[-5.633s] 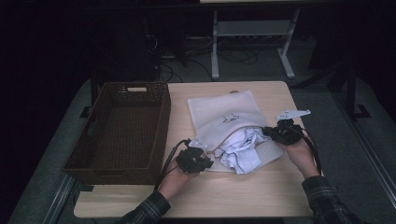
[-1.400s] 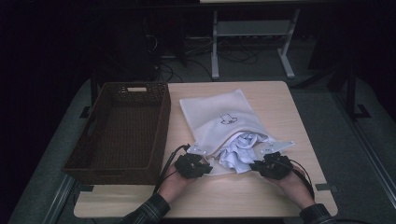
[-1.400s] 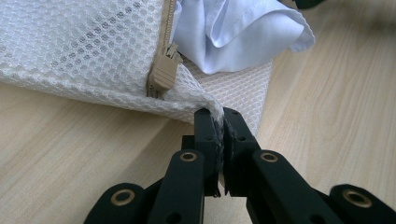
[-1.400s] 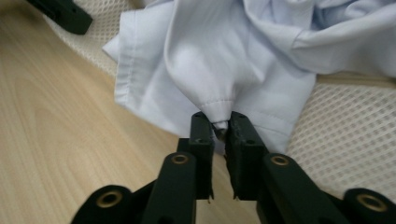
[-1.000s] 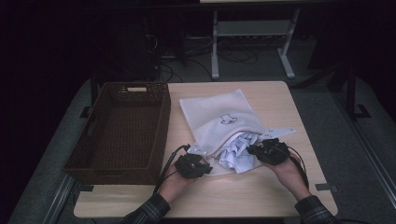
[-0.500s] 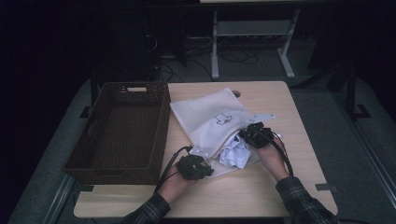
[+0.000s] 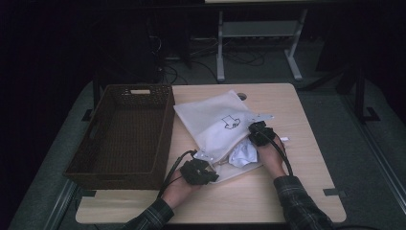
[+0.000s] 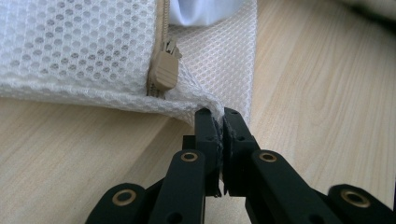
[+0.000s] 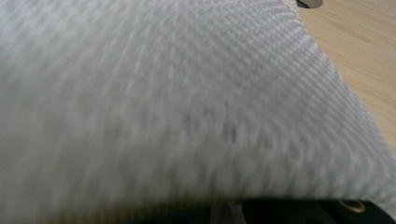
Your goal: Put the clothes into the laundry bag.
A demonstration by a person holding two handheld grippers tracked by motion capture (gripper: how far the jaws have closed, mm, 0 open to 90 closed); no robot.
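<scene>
The corner of the white mesh laundry bag (image 8: pixel 93 56) is being pinched by the left gripper (image 8: pixel 220 122), whose two black jaws are being pressed together on the mesh just beside the beige zipper pull (image 8: pixel 164 71). In the high view, the left gripper (image 7: pixel 197 171) is being held at the bag's near left corner, low on the wooden table (image 7: pixel 306 143), with its cable being trailed toward the basket.

The right gripper (image 7: pixel 260 132) is being held at the bag's right edge, with mesh being draped over its front; in the right gripper view the fabric (image 9: pixel 177 102) is being pressed close against the camera and the jaws are being hidden, so whether they are apart or together cannot be told.

The bag (image 7: pixel 218 124) is being spread across the middle of the table, and a crumpled white cloth (image 7: pixel 243 155) is being shown at its open near end, between the two grippers. A dark woven basket (image 7: pixel 125 129) is being kept just left of the bag.
</scene>
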